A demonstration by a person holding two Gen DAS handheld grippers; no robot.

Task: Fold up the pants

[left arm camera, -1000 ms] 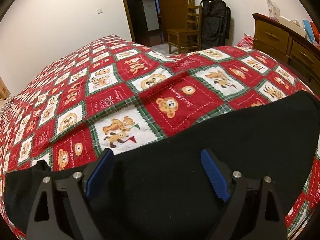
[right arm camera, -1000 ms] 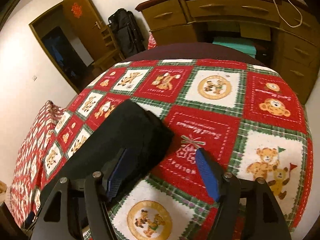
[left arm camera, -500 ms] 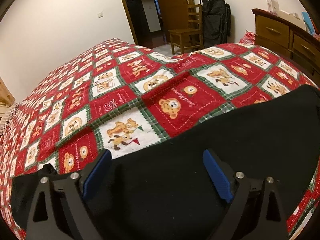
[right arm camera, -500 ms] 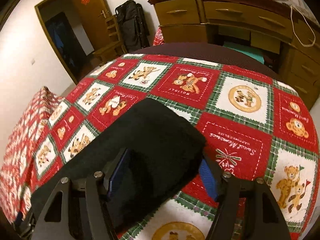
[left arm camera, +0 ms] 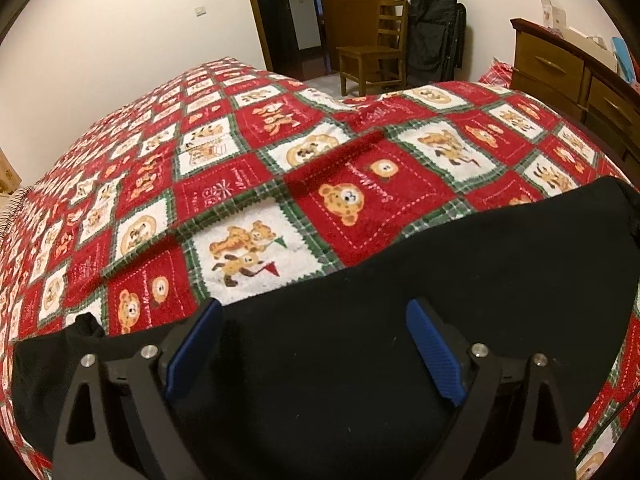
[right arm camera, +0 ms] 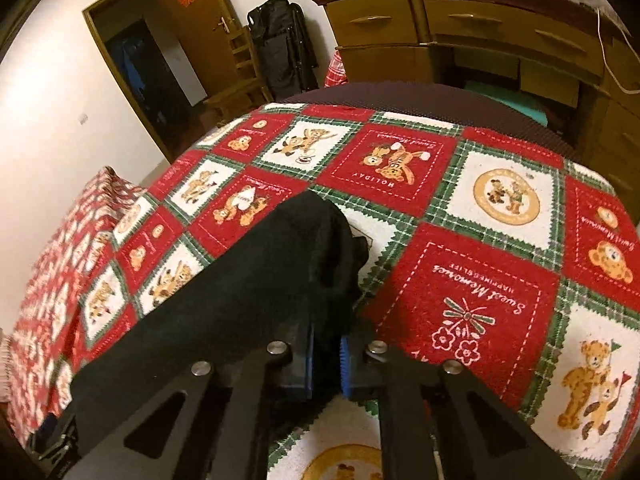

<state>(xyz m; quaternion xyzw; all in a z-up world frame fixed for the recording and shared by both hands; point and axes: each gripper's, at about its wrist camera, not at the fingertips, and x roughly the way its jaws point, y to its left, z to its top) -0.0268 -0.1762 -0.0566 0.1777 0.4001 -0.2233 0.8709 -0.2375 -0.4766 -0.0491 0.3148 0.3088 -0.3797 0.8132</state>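
Note:
Black pants (left arm camera: 440, 280) lie flat across the near edge of a red, white and green teddy-bear blanket (left arm camera: 344, 200) on a bed. My left gripper (left arm camera: 314, 312) hovers over the middle of the pants, open, its blue pads wide apart. In the right wrist view the pants (right arm camera: 260, 280) run off to the left. Their right end is bunched up between the blue pads of my right gripper (right arm camera: 326, 344). Those jaws are closing, and the pads press on the fabric.
A wooden chair (left arm camera: 372, 60) and a black bag (left arm camera: 434, 32) stand by the open door beyond the bed. A wooden dresser (left arm camera: 560, 68) lines the right wall, close to the bed's corner. The desk (right arm camera: 460, 32) faces the bed end.
My right gripper has slid left over the end of the pants and its jaws have come together on the fabric, which now bunches up. The left gripper stays as it was.

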